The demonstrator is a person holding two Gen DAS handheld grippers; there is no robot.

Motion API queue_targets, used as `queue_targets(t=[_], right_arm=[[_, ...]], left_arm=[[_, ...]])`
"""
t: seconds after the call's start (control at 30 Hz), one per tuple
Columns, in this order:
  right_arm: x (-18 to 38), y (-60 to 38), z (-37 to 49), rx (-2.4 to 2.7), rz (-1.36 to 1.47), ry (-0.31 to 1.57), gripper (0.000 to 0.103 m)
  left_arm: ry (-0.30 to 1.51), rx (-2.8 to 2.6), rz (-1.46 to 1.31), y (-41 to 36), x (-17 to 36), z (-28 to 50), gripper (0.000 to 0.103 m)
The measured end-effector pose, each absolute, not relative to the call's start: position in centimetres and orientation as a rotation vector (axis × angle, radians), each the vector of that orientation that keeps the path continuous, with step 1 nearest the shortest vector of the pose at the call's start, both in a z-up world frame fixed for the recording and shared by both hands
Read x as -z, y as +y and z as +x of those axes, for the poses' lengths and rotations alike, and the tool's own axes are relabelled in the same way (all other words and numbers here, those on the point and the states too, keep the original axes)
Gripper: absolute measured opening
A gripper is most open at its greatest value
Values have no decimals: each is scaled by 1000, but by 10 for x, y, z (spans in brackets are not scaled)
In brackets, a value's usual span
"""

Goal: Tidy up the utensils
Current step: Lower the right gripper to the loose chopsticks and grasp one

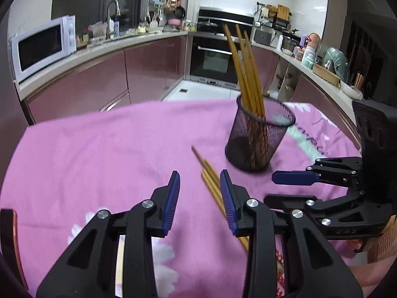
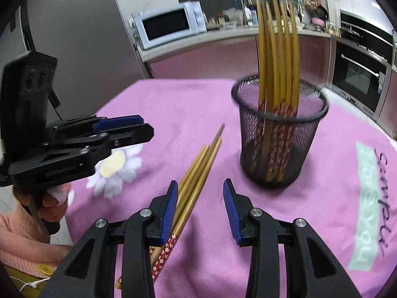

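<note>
A black mesh cup (image 1: 258, 136) stands on the pink cloth and holds several wooden chopsticks (image 1: 248, 74) upright; it also shows in the right wrist view (image 2: 278, 144) with its chopsticks (image 2: 278, 62). A few loose chopsticks (image 1: 211, 181) lie on the cloth before the cup, also in the right wrist view (image 2: 198, 171). My left gripper (image 1: 199, 178) is open and empty above them; it appears at the left of the right wrist view (image 2: 139, 126). My right gripper (image 2: 200, 188) is open and empty beside them; it appears at the right of the left wrist view (image 1: 275, 186).
The pink cloth (image 1: 99, 149) covers a round table, with a flower print (image 2: 116, 168) and a green label (image 2: 369, 206). Behind are kitchen counters, a white microwave (image 1: 42, 47) and an oven (image 1: 213, 57).
</note>
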State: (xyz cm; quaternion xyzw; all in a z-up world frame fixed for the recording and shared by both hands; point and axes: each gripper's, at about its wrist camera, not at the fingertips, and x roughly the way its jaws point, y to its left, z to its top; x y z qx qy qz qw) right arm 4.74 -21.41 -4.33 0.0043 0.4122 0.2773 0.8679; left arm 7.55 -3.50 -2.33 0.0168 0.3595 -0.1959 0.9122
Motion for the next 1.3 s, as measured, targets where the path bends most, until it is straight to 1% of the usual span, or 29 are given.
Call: queue_targets(t=[0.2, 0.33, 0.73, 0.83, 1.3], right_arm=[[57, -204, 46, -560, -3, 903, 36], [63, -199, 46, -556, -19, 926, 36], [66, -196, 45, -512, -62, 929, 34], [68, -196, 46, -496, -81, 930, 30], [72, -191, 48, -494, -79, 923, 28]], left_arm=[[810, 408, 35, -35, 50, 68, 33], [833, 415, 35, -38, 58, 63, 33], [861, 453, 32, -46, 60, 58, 33], [871, 470, 36, -51, 63, 58, 33], [929, 483, 81, -69, 80, 63, 34]])
